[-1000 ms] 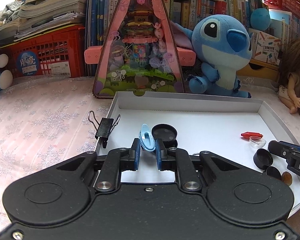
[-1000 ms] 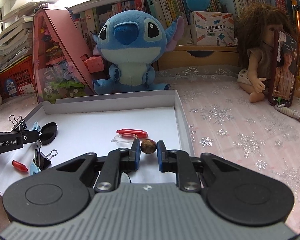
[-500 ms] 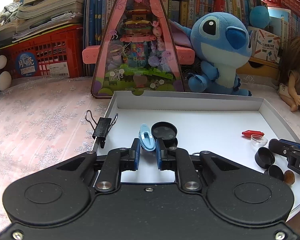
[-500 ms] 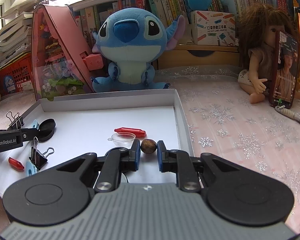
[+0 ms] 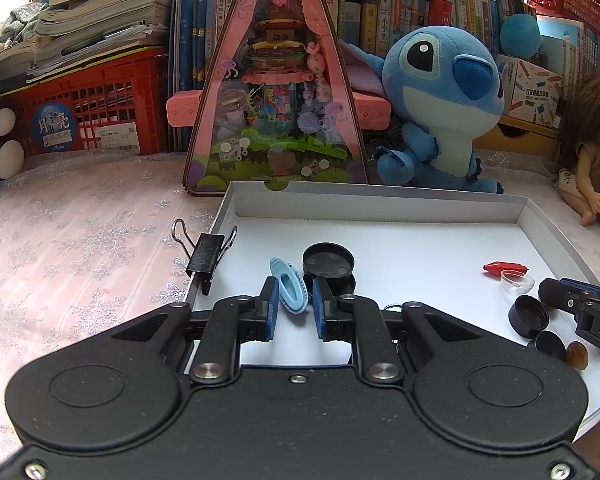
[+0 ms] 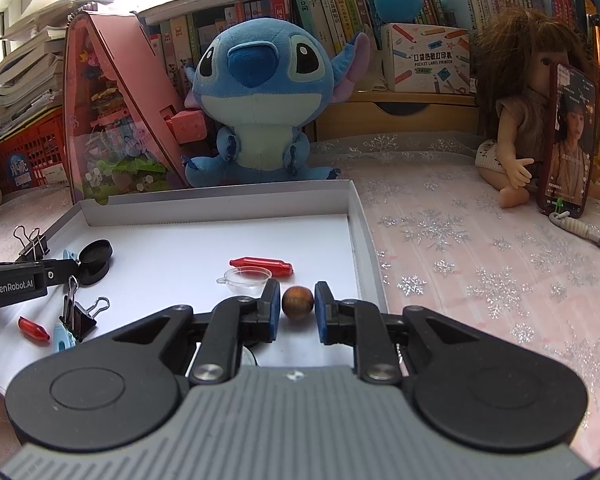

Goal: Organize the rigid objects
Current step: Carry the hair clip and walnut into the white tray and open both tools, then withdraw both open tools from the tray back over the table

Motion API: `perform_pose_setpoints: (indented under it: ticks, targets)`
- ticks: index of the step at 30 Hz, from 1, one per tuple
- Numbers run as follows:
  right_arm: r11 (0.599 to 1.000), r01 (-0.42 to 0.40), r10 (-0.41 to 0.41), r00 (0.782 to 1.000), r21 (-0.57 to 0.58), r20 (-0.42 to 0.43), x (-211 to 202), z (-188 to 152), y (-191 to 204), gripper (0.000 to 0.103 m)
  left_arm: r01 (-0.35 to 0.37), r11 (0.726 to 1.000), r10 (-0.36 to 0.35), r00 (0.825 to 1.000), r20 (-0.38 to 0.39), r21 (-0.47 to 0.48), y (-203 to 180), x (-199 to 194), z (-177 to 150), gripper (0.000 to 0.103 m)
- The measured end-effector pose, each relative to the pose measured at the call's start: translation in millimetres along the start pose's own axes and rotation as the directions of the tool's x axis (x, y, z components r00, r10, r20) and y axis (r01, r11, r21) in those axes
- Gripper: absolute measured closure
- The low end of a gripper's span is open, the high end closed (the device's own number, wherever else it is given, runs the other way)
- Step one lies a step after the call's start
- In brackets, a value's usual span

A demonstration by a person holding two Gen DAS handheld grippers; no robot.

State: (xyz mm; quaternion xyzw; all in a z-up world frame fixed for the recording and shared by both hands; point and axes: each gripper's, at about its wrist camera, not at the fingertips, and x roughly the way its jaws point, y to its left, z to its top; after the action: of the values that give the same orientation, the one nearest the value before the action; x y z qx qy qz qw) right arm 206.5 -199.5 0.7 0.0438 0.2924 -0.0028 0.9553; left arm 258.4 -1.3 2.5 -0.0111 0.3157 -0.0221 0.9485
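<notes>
Bead (image 6: 297, 303) between right tool (image 6: 297, 306), jaws opening

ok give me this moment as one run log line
left gripper: jaws opening, blue clip between | right gripper: jaws opening, brown bead between | both over white tray

Tray (image 5: 380, 208) sits on the surface (image 5: 80, 248), near side toward the cameras. Plush toy (image 5: 440, 108) and triangular box (image 5: 276, 92) stand behind its far wall; bookshelf behind those. Doll (image 6: 516, 120) and phone (image 6: 568, 140) far right of tray. In tray: binder clip (image 5: 206, 254) on left rim, hair clip (image 5: 288, 288) beside round lid (image 5: 328, 260), bead (image 6: 297, 302) near right wall.
</notes>
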Motion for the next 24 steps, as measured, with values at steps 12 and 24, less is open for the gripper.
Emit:
perform_pose_setpoints:
  ticks: [12, 24]
  targets:
    - [1.000, -0.005, 0.006, 0.999, -0.020, 0.049, -20, 4, 6, 0.047, 0.010, 1.000, -0.011, 0.999, 0.038, 0.012, -3, -23, 1, 0.047]
    - [0.999, -0.009, 0.013, 0.995, -0.040, 0.096, -51, 1, 9, 0.025, 0.044, 0.999, -0.046, 0.997, 0.068, 0.031, -6, -62, -3, 0.026]
